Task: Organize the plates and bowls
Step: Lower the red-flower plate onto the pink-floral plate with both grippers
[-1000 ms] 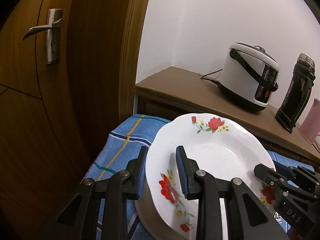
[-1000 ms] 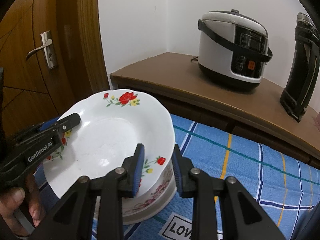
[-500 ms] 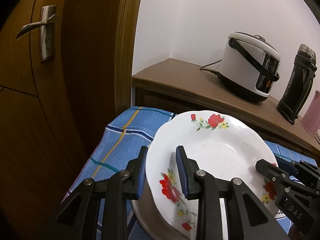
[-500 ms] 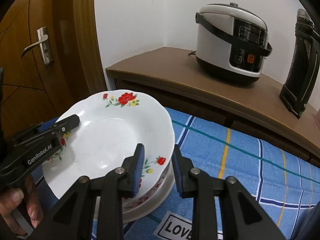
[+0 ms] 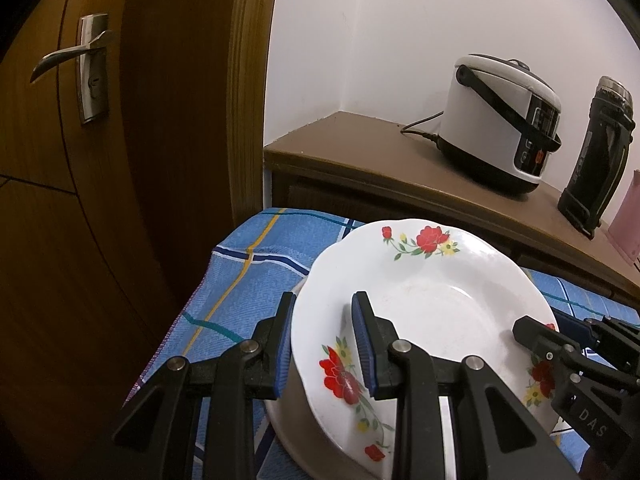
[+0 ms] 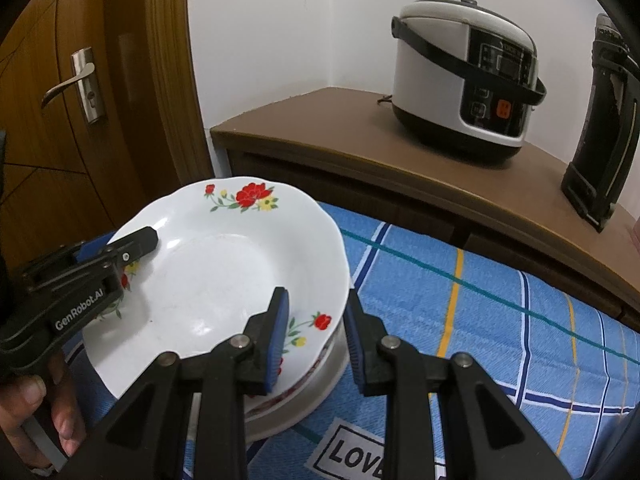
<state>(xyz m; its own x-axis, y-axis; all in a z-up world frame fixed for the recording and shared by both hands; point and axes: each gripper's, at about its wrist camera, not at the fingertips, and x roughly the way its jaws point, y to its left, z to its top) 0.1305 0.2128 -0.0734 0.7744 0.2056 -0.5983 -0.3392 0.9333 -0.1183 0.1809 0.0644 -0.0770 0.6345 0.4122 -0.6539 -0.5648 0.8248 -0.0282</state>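
A white plate with red flowers (image 5: 432,300) (image 6: 216,276) is held by its rim from both sides. My left gripper (image 5: 324,344) is shut on the plate's left rim, one pad above and one below; it also shows as the left gripper (image 6: 132,246). My right gripper (image 6: 316,336) is shut on the near right rim, and shows as the right gripper (image 5: 560,352). Directly beneath the plate is a stack of dishes (image 6: 308,396) (image 5: 296,408) with a pink pattern. Whether the plate touches the stack I cannot tell.
The stack stands on a blue checked cloth (image 6: 480,300). Behind runs a wooden cabinet top (image 6: 352,136) with a rice cooker (image 6: 464,76) and a black flask (image 6: 600,128). A wooden door (image 5: 80,200) is close on the left. A hand (image 6: 60,420) holds the left gripper.
Both grippers keep their hold on the plate's rim. The left wrist view has shifted a little; the plate stays over the stack.
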